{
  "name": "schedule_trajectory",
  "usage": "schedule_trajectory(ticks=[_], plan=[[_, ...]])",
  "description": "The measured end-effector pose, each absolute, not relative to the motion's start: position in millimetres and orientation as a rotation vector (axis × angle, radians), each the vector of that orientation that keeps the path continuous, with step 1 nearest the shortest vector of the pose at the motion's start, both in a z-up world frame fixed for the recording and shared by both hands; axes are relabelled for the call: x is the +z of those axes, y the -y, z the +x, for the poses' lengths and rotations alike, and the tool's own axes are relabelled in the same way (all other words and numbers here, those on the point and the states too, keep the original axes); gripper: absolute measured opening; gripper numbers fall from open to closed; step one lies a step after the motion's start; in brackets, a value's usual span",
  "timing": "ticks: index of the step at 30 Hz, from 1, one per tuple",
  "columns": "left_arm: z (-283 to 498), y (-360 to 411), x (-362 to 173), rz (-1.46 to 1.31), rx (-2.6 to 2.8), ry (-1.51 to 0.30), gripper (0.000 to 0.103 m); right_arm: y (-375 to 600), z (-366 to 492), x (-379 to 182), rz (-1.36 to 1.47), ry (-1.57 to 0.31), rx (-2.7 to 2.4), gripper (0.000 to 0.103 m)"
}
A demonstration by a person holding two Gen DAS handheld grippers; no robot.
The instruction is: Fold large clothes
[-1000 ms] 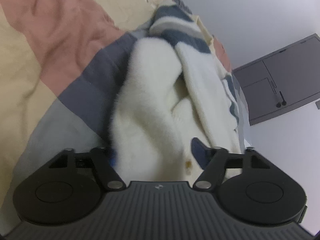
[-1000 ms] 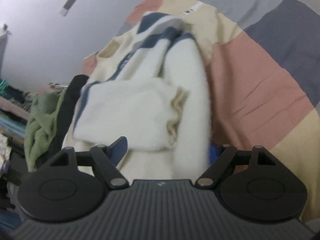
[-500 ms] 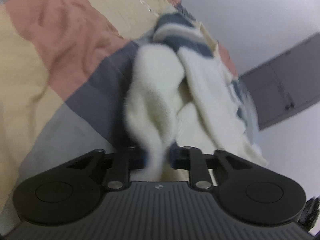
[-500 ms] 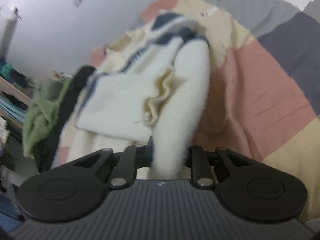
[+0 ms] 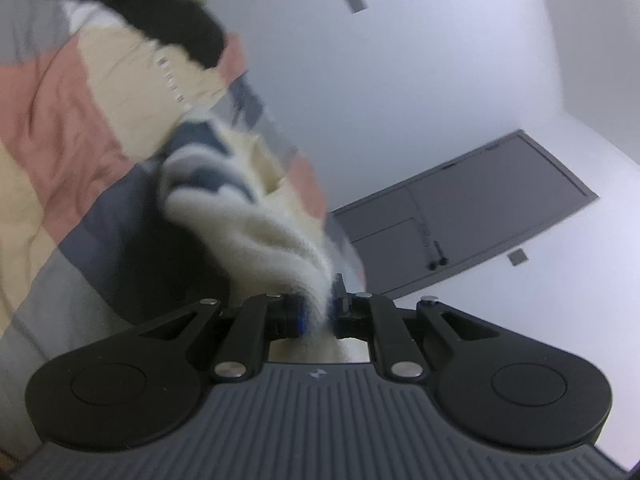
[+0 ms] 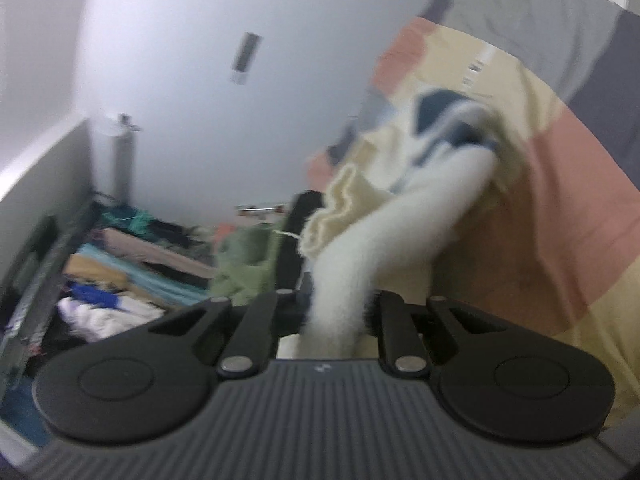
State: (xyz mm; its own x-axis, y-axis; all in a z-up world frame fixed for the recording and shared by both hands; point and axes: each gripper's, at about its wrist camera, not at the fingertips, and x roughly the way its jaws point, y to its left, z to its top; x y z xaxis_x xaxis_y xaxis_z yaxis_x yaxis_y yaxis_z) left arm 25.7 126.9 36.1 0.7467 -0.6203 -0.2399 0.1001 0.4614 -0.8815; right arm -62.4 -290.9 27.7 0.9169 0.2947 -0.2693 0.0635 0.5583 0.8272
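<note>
Left claw [image 5: 318, 314] clamped on fuzzy cream sweater [image 5: 276, 232]; right claw [image 6: 338, 312] clamped on it too. Sweater trailing toward twelve o'clock over patchwork bed quilt [image 5: 60, 128]. Best lifted evenly, kept taut, shaken flat before folding.

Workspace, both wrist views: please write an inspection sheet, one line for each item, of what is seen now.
Surface: bed with patchwork quilt in pink, cream and grey blocks.
Job's things: cream sweater with blue stripes, one part pinched in each gripper, the rest trailing to the quilt.
Clutter: black garment and green garment at the bed's edge; piled clothes on the floor.
Grippers: left gripper jaws closing on the sweater; right gripper shut on it.
Cables: nothing seen.
Surroundings: white walls, grey door.
</note>
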Motion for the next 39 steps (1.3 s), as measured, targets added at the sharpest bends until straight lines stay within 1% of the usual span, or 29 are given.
schedule_trajectory(ticks=[7, 11, 15, 17, 20, 24, 27, 30, 36, 39], plan=[[-40, -151, 95, -0.979, -0.573, -0.483, 0.012, 279, -111, 92, 0.912, -0.344, 0.266, 0.015], [-56, -162, 109, -0.985, -0.586, -0.429, 0.013, 277, -117, 118, 0.908, -0.326, 0.275, 0.016], [-25, -163, 109, -0.963, -0.521, -0.427, 0.013, 278, -77, 121, 0.896, -0.363, 0.224, 0.016], [11, -163, 106, -0.997, -0.490, -0.473, 0.013, 282, -53, 113, 0.912, -0.383, 0.183, 0.016], [68, -155, 107, -0.908, -0.416, -0.482, 0.013, 293, -13, 96, 0.953, -0.387, 0.120, 0.016], [134, -143, 86, -0.822, -0.372, -0.486, 0.013, 308, 42, 71, 0.986, -0.379, 0.037, 0.016], [181, -140, 53, -0.778, -0.342, -0.490, 0.014, 320, 77, 41, 1.024, -0.373, -0.020, 0.016], [225, -143, 12, -0.800, -0.322, -0.534, 0.014, 331, 104, 9, 1.045, -0.384, -0.058, 0.016], [287, -156, -49, -0.848, -0.296, -0.631, 0.014, 346, 146, -47, 1.040, -0.438, -0.097, 0.017], [308, -159, -71, -0.836, -0.277, -0.676, 0.014, 349, 166, -62, 1.016, -0.475, -0.109, 0.018]])
